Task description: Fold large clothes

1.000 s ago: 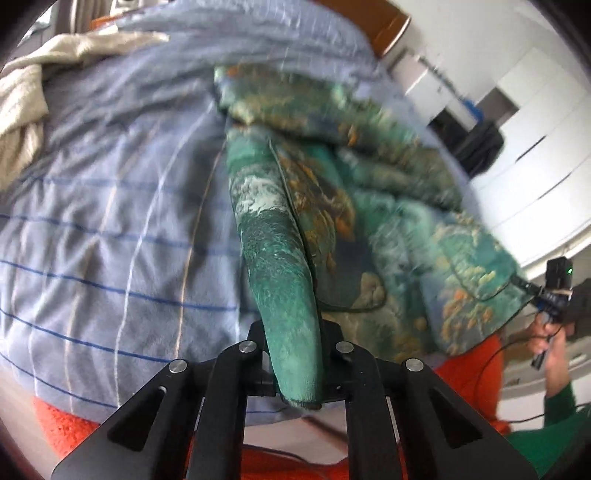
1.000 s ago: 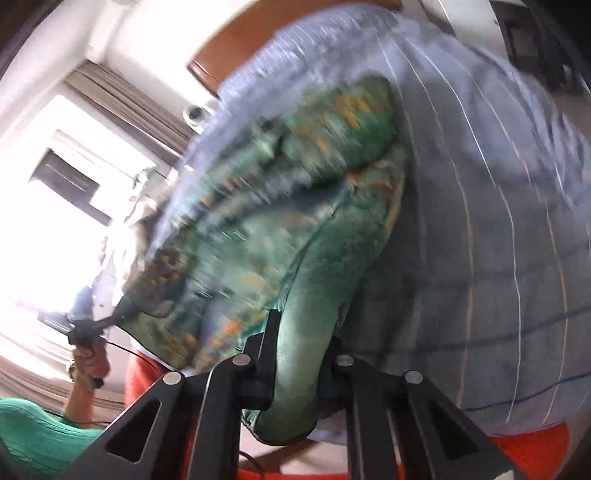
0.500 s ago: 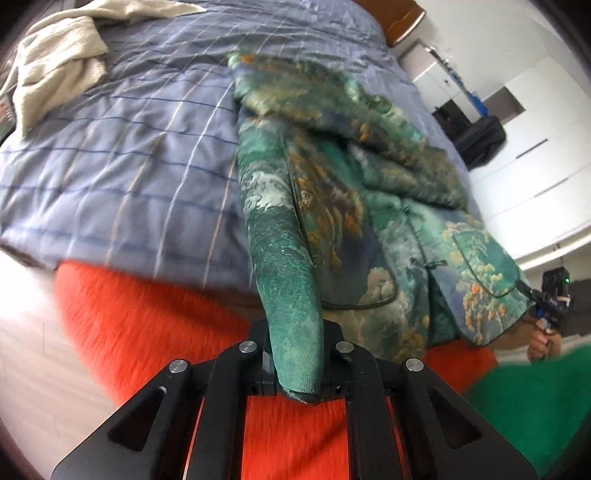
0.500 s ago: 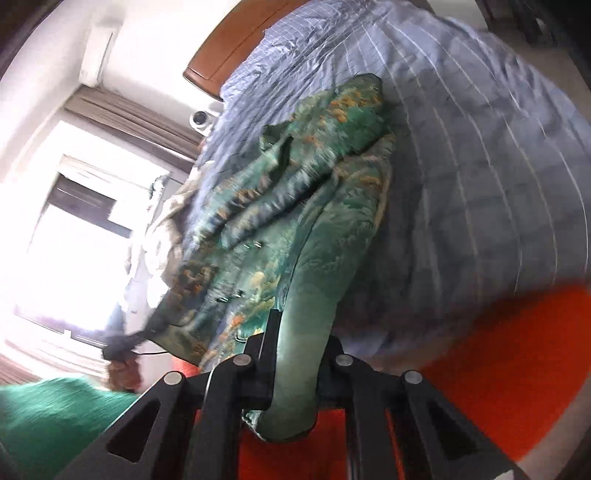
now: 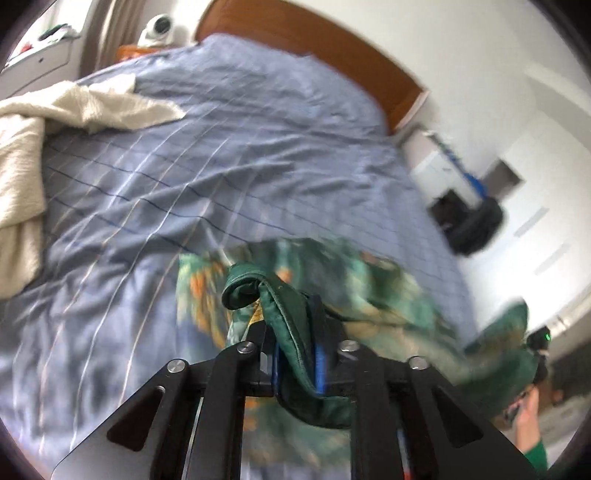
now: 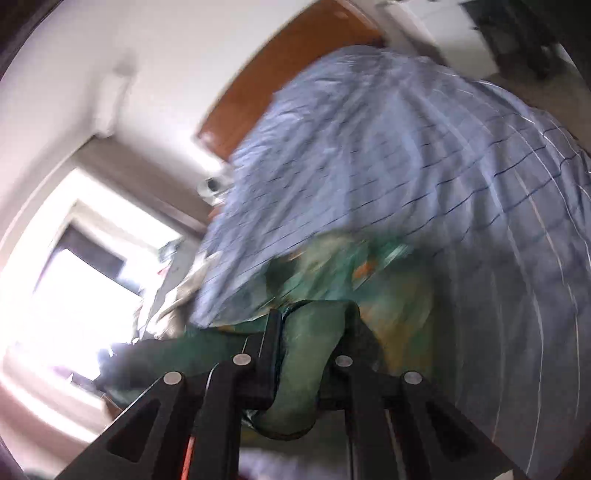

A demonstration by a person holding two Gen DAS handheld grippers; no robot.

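Tools (image 5: 291,332) (image 6: 310,332) pinch green garment (image 5: 388,295) over blue bed (image 5: 221,166).

One green patterned garment (image 5: 373,295), one blue checked duvet (image 5: 229,166), one cream knitted blanket (image 5: 55,110), one wooden headboard (image 5: 332,48), one white security camera (image 5: 160,27), one window (image 6: 74,291), two black grippers: left (image 5: 291,343), right (image 6: 306,343).
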